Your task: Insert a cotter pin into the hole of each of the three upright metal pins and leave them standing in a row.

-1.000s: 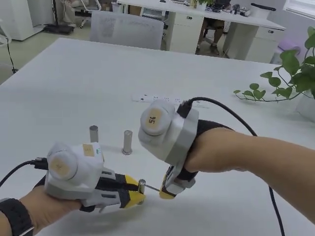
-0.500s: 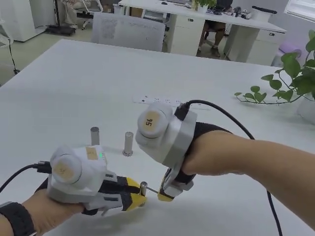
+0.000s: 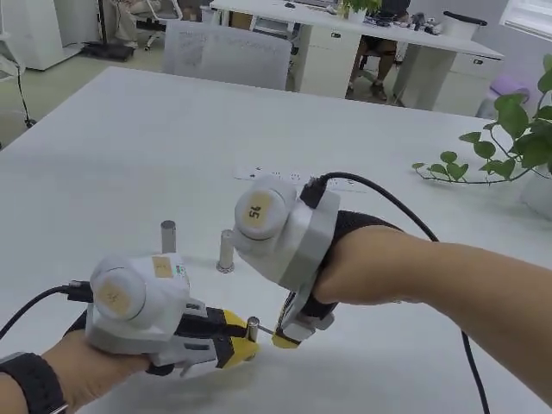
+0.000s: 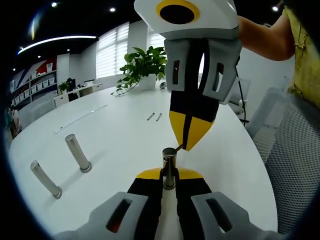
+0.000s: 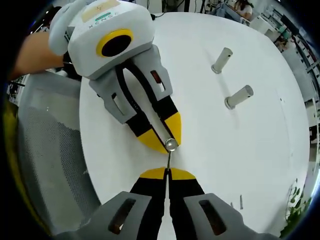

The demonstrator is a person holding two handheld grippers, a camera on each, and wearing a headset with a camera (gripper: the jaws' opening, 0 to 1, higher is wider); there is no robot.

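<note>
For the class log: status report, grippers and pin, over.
Left gripper shut on metal pin. Right gripper shut on cotter pin, tip at pin's top. Two other pins stand apart.

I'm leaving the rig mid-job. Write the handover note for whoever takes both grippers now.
Left gripper: shut on the near metal pin, held upright on the table.
Right gripper: shut on a cotter pin, its tip at that pin's top; whether it is in the hole, cannot tell.
Other two metal pins: upright beyond, no cotter pin showing on them.
Two spare cotter pins lie farther out on the table.
Done: nothing certain. Left: seat this cotter pin, fit the other two, leave all three in a row.
</note>
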